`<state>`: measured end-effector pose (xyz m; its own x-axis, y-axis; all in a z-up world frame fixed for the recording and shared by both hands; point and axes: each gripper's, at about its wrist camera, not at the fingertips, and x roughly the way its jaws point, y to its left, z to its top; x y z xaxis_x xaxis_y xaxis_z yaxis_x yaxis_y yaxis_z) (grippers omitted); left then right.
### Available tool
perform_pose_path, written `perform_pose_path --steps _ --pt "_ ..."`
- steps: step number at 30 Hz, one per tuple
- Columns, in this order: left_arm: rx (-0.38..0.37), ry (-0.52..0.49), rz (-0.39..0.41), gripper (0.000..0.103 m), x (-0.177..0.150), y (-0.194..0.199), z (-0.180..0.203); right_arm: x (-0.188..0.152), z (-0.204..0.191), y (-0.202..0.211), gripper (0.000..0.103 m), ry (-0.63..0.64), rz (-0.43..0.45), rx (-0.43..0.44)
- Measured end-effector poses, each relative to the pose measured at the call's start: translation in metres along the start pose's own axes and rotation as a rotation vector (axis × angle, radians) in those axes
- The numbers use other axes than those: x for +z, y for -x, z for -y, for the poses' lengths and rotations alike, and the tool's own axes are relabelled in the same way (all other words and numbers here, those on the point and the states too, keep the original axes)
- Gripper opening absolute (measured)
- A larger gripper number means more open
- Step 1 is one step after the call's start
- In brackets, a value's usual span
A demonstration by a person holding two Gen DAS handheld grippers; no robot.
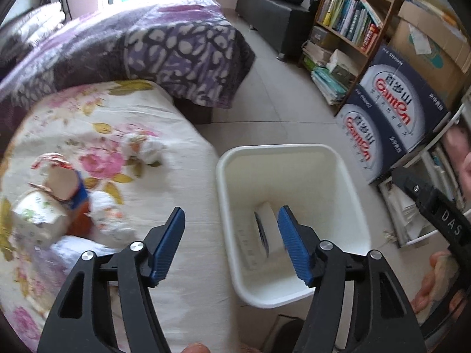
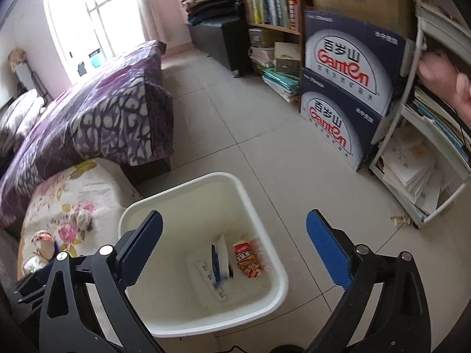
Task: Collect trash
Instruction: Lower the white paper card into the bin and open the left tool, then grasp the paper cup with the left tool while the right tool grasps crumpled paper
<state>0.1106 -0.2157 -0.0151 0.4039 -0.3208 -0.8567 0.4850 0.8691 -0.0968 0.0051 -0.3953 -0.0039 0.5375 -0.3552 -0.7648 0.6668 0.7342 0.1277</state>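
Note:
A white plastic bin (image 1: 347,194) stands on the floor beside the floral bed; it also shows in the right wrist view (image 2: 265,220). Inside lie a white and blue carton (image 2: 221,260) and a red snack wrapper (image 2: 247,260); the carton also shows in the left wrist view (image 1: 263,228). My left gripper (image 1: 231,245) is open and empty above the bin's left rim. My right gripper (image 2: 234,251) is open and empty over the bin. On the bed lie crumpled paper (image 1: 144,147), a paper cup (image 1: 60,181), a small printed carton (image 1: 36,217) and more wrappers (image 1: 110,214).
A purple patterned blanket (image 1: 141,50) covers the far bed. Two stacked Ganten boxes (image 2: 344,88) and a bookshelf (image 1: 350,17) stand to the right, with a white rack of papers (image 2: 418,170). Tiled floor (image 2: 250,123) lies beyond the bin.

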Motion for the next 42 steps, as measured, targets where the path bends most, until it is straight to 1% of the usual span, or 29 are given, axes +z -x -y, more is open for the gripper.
perform_pose_path --steps 6,10,11,13,16,18,19,22,24,26,27,30,31,33,36,38,39,40,42 --pt "0.150 -0.020 0.004 0.072 -0.011 0.010 -0.035 -0.009 -0.035 -0.007 0.095 0.053 -0.035 0.022" --pt "0.255 -0.029 -0.005 0.076 -0.018 0.014 -0.064 -0.019 -0.065 -0.011 0.095 0.120 -0.056 0.048" --pt "0.281 -0.027 -0.010 0.076 -0.019 0.015 -0.072 -0.022 -0.074 -0.012 0.095 0.146 -0.059 0.056" --pt "0.309 -0.017 -0.019 0.077 -0.020 0.018 -0.090 -0.028 -0.089 -0.013 0.095 0.187 -0.058 0.070" --pt "0.357 -0.003 -0.032 0.085 -0.020 0.024 -0.117 -0.038 -0.112 -0.012 0.095 0.265 -0.052 0.100" --pt "0.399 0.003 -0.040 0.085 -0.019 0.026 -0.136 -0.045 -0.129 -0.011 0.095 0.328 -0.049 0.132" --pt "0.407 0.006 -0.051 0.085 -0.019 0.026 -0.143 -0.048 -0.135 -0.010 0.095 0.355 -0.050 0.147" --pt "0.378 0.013 -0.117 0.087 -0.017 0.020 -0.166 -0.060 -0.158 -0.008 0.096 0.456 -0.049 0.196" --pt "0.362 -0.006 -0.162 0.087 -0.018 0.014 -0.176 -0.071 -0.175 -0.005 0.096 0.549 -0.053 0.257" --pt "0.361 -0.040 -0.186 0.090 -0.018 0.010 -0.182 -0.081 -0.189 -0.001 0.096 0.623 -0.056 0.300" --pt "0.359 -0.038 -0.187 0.090 -0.017 0.008 -0.185 -0.089 -0.197 0.001 0.096 0.678 -0.061 0.332" --pt "0.300 -0.010 -0.218 0.090 -0.017 -0.002 -0.193 -0.104 -0.213 0.003 0.096 0.775 -0.078 0.388" --pt "0.299 -0.012 -0.226 0.091 -0.018 -0.006 -0.194 -0.109 -0.217 0.003 0.096 0.796 -0.085 0.397" --pt "0.328 -0.030 -0.232 0.091 -0.019 -0.014 -0.193 -0.118 -0.226 0.002 0.096 0.834 -0.098 0.416" --pt "0.340 -0.032 -0.252 0.091 -0.021 -0.024 -0.197 -0.129 -0.239 -0.001 0.096 0.878 -0.113 0.437" --pt "0.354 -0.041 -0.241 0.091 -0.022 -0.025 -0.199 -0.134 -0.245 -0.004 0.096 0.895 -0.123 0.452" --pt "0.353 -0.044 -0.234 0.090 -0.023 -0.024 -0.200 -0.135 -0.248 -0.005 0.096 0.899 -0.130 0.463" --pt "0.337 -0.047 -0.229 0.085 -0.023 -0.022 -0.200 -0.136 -0.251 -0.006 0.096 0.901 -0.138 0.478" --pt "0.319 -0.044 -0.215 0.085 -0.023 -0.016 -0.202 -0.140 -0.257 -0.006 0.096 0.915 -0.144 0.506"
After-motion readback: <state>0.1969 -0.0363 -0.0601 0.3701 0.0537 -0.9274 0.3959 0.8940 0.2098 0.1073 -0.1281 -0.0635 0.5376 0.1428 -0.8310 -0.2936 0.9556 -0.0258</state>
